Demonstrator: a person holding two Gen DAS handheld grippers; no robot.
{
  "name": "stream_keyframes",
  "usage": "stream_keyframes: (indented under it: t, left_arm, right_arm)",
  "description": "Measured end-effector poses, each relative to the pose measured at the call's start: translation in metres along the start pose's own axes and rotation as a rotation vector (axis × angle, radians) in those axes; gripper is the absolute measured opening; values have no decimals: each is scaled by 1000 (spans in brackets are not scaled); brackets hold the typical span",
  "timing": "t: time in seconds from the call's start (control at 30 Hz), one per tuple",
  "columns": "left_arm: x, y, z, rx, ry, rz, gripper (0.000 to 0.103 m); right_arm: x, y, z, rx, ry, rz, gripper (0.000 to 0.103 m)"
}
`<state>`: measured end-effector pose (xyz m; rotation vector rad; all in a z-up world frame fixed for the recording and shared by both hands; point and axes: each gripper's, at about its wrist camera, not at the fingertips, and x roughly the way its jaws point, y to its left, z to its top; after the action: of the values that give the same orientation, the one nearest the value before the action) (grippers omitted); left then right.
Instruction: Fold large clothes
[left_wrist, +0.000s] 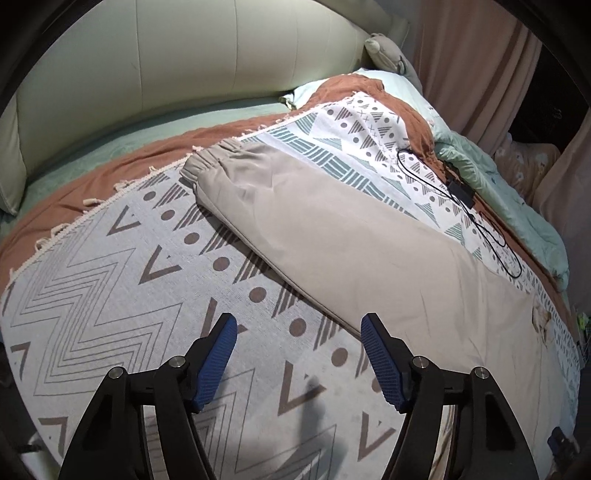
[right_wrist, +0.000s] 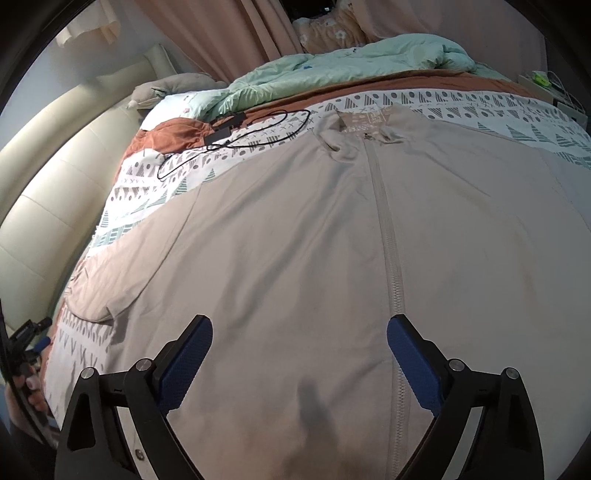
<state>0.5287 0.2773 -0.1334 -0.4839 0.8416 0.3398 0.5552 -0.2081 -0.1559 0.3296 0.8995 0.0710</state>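
lying flat across the patterned blanket (left_wrist: 122, 280) on the bed, the beige zip jacket (right_wrist: 295, 229) filled most of the right wrist view, its zipper (right_wrist: 391, 258) running down the centre right of the frame and its collar (right_wrist: 354, 129) near the top. in the left wrist view one sleeve (left_wrist: 332, 221) stretched from the elastic cuff (left_wrist: 210, 158) at upper centre down to the lower right.

the left gripper (left_wrist: 299, 354) hovered at the bottom of its frame with its blue pads spread wide and nothing between them, over the blanket just beside the sleeve's lower edge. the right gripper (right_wrist: 299, 358) was likewise wide open and empty, above the jacket's lower front, left of the zipper.

the likely trouble was a pinch that caught the blanket along with the thin jacket cloth, since both lay flush together; that would drag the bedding and wrinkle the fold. a grab on only the top layer could also pull the front panel off the back one.

a black cable with its adapter (left_wrist: 461, 192) lay looped on the blanket at the right of the left wrist view, close to the sleeve's far edge, and could snag if the sleeve swept that way. a green quilt (right_wrist: 351, 55), a pillow (left_wrist: 388, 77) and the padded headboard (left_wrist: 147, 59) sat well clear.
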Motion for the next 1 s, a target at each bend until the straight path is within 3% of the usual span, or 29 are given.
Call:
stream_keyframes:
  t: [0.1,0.27,0.4,0.43,0.47,0.53,0.67,1.0]
  left_arm:
    - [26,9,7,-4,15,4,64]
    - [65,20,22,-49,59,-16,51]
    - [86,31,36,-87,42,15,38]
    - [90,36,39,-110,42,11,26]
    - [92,41,42,-136,42,4,19]
    - [91,47,47,-175,33,-33,5]
    - [64,33,61,-117,-27,-59,4]
    - [-5,-19,103,16,-111,-156,2]
  right_arm:
    - [8,-4,-4,-8,17,-32,95]
    - [18,-11,-7,-2,37,-79,95]
    - [23,-9,-8,-8,41,-92,92]
    - [23,-7,-8,-12,41,-88,84]
    - [25,-4,-8,-12,43,-77,72]
    - [29,2,-6,-9,53,-40,59]
    - [38,25,0,-16,71,32,40]
    - [60,112,8,-40,132,234,23]
